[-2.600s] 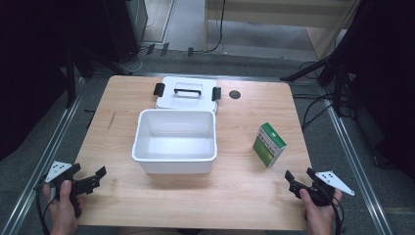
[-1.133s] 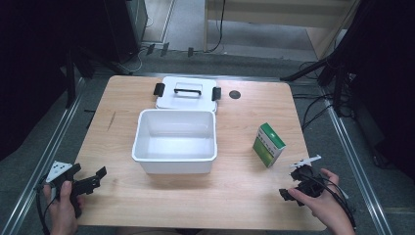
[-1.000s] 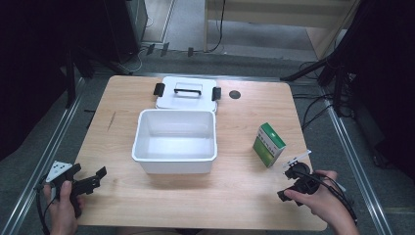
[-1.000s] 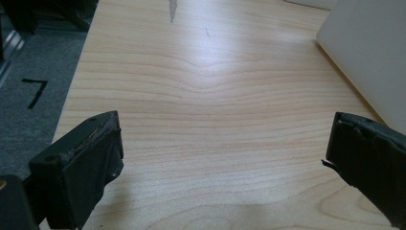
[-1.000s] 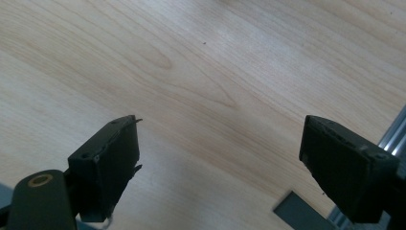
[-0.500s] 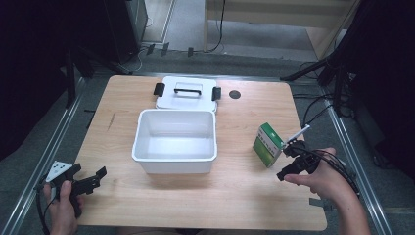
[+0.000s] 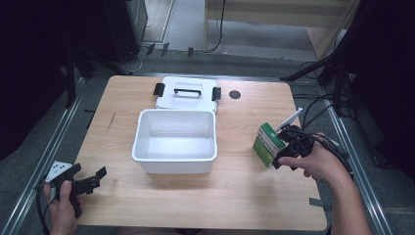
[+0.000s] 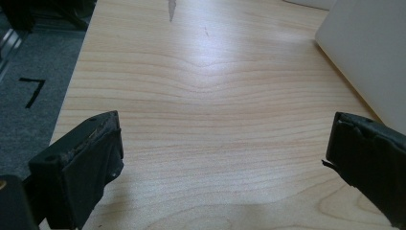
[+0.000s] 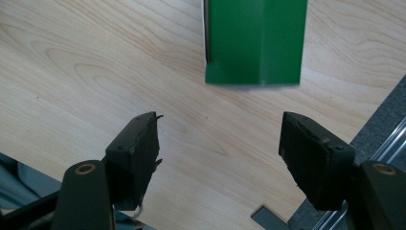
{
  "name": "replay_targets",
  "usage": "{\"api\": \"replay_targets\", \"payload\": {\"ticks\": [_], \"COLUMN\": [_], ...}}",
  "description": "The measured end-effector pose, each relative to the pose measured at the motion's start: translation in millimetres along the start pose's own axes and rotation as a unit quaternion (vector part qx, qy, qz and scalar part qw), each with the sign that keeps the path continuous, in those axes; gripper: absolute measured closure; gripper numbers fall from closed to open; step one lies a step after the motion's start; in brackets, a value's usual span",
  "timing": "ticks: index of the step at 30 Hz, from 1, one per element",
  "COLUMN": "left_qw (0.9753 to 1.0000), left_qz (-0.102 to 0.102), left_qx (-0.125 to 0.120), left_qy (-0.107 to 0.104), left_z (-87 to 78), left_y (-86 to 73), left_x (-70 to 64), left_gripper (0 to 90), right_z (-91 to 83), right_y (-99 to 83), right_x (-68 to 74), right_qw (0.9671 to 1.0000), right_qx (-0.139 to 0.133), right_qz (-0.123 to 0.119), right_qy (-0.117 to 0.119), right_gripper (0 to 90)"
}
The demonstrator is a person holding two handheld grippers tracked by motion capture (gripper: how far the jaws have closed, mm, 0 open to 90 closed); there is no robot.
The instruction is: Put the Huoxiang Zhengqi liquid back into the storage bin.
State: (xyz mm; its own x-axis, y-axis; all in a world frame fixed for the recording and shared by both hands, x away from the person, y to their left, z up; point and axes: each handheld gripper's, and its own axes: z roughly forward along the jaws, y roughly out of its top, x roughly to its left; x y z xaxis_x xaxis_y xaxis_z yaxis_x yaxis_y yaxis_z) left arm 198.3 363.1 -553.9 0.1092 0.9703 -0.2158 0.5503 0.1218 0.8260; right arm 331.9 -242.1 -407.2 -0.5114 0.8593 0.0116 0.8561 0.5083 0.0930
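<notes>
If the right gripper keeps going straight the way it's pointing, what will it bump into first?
Most likely the green box. In the right gripper view it sits straight ahead of the right gripper, whose open jaws stand wide enough to pass either side of it. How far off it is cannot be told exactly.

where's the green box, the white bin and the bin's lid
green box (image 7: 266,142), high view, on its green and white top face
white bin (image 7: 174,153), high view, on its near wall
lid (image 7: 169,98), high view, on its white top left of the black handle
</notes>
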Motion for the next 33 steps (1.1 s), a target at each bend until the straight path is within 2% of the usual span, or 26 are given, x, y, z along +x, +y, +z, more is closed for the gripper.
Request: {"api": "replay_targets", "payload": {"ticks": [6,8,12,24,33], "left_qw": [1.0,1.0,1.0,1.0,1.0], "left_qz": [-0.001,-0.001,-0.002,-0.003,-0.004], "left_qx": [0.0,-0.001,-0.001,-0.001,-0.001], "left_qy": [-0.001,-0.001,-0.001,-0.001,-0.002], "left_z": [0.0,0.0,0.0,0.0,0.0], "left_y": [0.0,-0.1,-0.1,0.0,0.1], "left_x": [0.1,0.1,0.2,0.4,0.8], "left_gripper": [0.0,0.0,0.0,0.0,0.0], "right_z": [-2.6,-3.0,-1.9,0.2,2.8], "right_y": [13.9,20.6,28.6,50.2,62.5], "right_x": [-0.7,-0.9,-1.8,-4.5,-4.8], "right_qw": [1.0,0.9998,0.9995,0.9998,0.9999], "right_qx": [0.007,0.01,0.016,0.021,0.006], "right_qz": [-0.001,0.0,0.004,0.003,-0.008], "right_qy": [0.001,0.019,0.027,0.003,-0.004], "right_gripper": [32.5,34.4,37.1,41.4,47.1]}}
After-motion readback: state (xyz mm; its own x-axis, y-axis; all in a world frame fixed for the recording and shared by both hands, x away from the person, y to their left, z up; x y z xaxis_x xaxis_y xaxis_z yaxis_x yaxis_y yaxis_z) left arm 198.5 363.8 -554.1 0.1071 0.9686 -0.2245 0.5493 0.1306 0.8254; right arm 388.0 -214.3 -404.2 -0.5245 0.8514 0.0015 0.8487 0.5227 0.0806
